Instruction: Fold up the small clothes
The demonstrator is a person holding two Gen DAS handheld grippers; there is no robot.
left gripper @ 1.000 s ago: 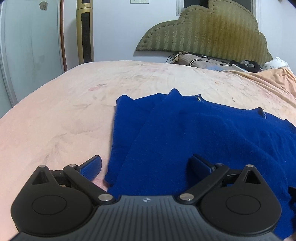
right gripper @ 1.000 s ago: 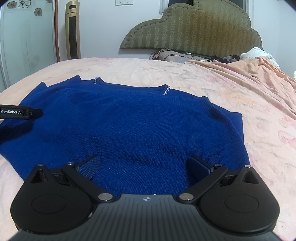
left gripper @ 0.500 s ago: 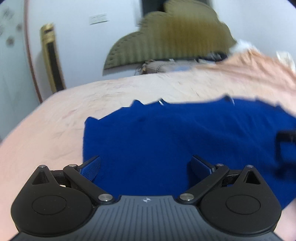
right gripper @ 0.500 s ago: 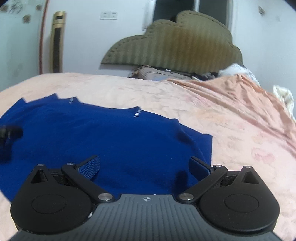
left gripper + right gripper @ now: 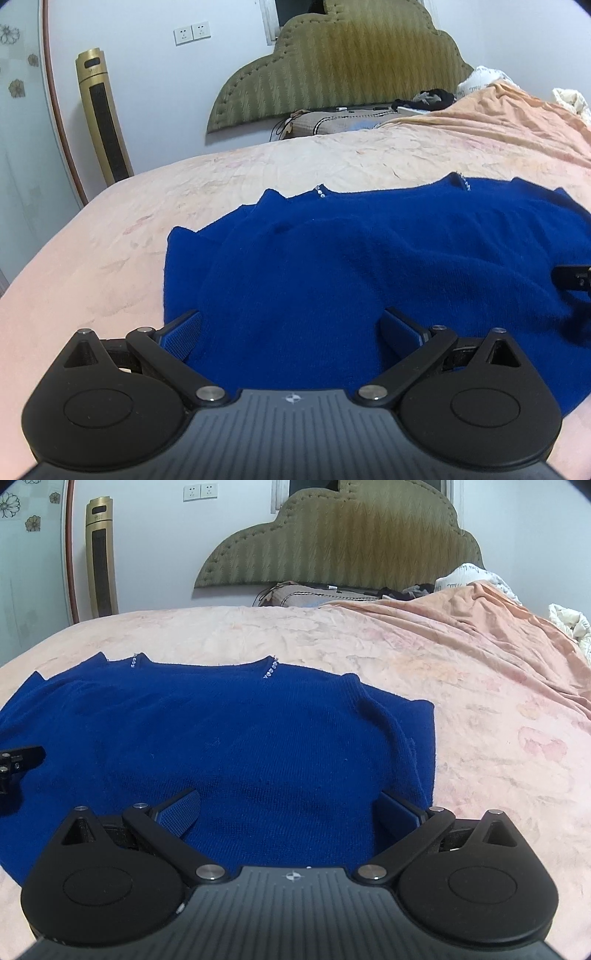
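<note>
A blue knit sweater (image 5: pixel 369 258) lies flat on the pink bedspread (image 5: pixel 110 258), sleeves folded in, neckline with small beads at the far side. It also shows in the right wrist view (image 5: pixel 240 738). My left gripper (image 5: pixel 291 332) is open and empty above the sweater's near left part. My right gripper (image 5: pixel 288 810) is open and empty above the sweater's near right part. The right gripper's tip shows at the right edge of the left wrist view (image 5: pixel 572 277). The left gripper's tip shows at the left edge of the right wrist view (image 5: pixel 18 758).
A green padded headboard (image 5: pixel 340 542) stands against the far wall, with a pillow and dark clutter (image 5: pixel 314 594) below it. An orange blanket (image 5: pixel 461 620) is heaped at the far right. A gold tower fan (image 5: pixel 100 557) stands left of the bed.
Both grippers have pulled back and turned; the left wrist view swung right, so the sweater now lies more centred. The sweater has not moved. Both grippers stayed open.
</note>
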